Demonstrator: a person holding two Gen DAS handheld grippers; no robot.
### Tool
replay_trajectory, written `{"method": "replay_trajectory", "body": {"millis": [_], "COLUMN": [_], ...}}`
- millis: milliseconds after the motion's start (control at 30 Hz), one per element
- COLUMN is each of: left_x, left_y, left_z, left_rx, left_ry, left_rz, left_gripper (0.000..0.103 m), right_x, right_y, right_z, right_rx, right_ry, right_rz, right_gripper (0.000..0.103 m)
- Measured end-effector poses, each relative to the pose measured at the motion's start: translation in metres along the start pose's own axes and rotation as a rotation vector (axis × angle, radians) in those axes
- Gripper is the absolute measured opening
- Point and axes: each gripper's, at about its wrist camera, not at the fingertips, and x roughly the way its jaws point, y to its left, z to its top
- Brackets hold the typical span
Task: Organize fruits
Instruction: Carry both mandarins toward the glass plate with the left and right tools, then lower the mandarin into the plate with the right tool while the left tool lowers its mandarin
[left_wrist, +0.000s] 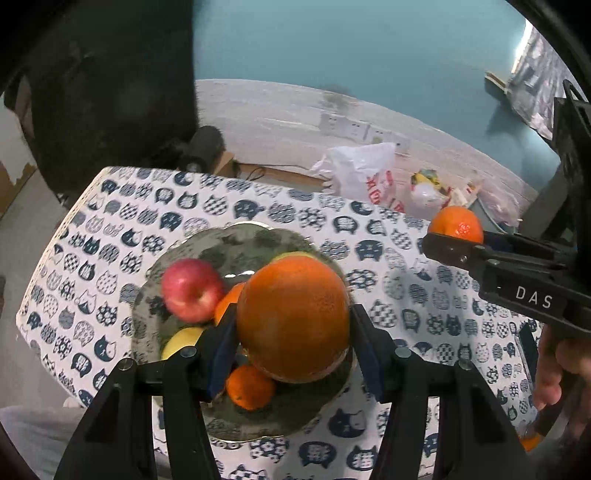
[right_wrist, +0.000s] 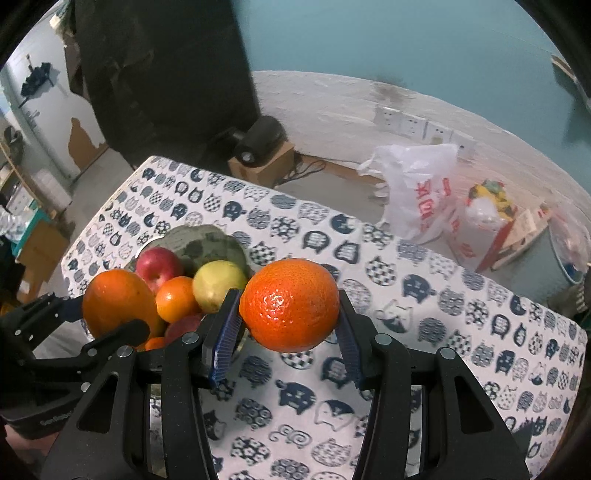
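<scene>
My left gripper (left_wrist: 291, 325) is shut on a large orange (left_wrist: 293, 317) and holds it above the patterned glass plate (left_wrist: 236, 240). On the plate lie a red apple (left_wrist: 192, 290), a small orange (left_wrist: 249, 386), a yellow fruit (left_wrist: 181, 341) and another orange partly hidden behind the held one. My right gripper (right_wrist: 288, 314) is shut on a smaller bright orange (right_wrist: 290, 304), held over the cat-print tablecloth (right_wrist: 443, 314) to the right of the plate (right_wrist: 207, 240). In the right wrist view the left gripper (right_wrist: 107, 314) with its orange shows at the left.
White plastic bags (right_wrist: 413, 192) and boxes lie on the floor beyond the table's far edge. A cardboard box with a dark round device (right_wrist: 258, 147) stands at the back. A person's hand (left_wrist: 554, 373) holds the right gripper's handle.
</scene>
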Motion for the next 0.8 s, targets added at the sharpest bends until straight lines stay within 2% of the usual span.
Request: {"method": "replay_trajectory", "body": {"millis": [300,467,800], "left_x": [0.015,0.027,0.054], "left_y": [0.031,0.047,0.053], "left_z": [-0.010,-0.016,-0.029], "left_rx": [-0.037,-0.088,-0.100], "left_ry": [0.035,0.083,0.157], "left_rz": [0.029,0.004,-0.021], "left_gripper": [0.060,0.060,0.060], "right_x": [0.024,0.036,0.050], "right_y": [0.030,0.043,0.055], "right_z": [0.005,0.005,0.007], "right_rx": [-0.047,-0.065,-0.084], "right_ry": [0.033,0.053,0.073], "right_rz": [0.026,0.036,0.046], "right_gripper": [0.049,0.049,0.049]}}
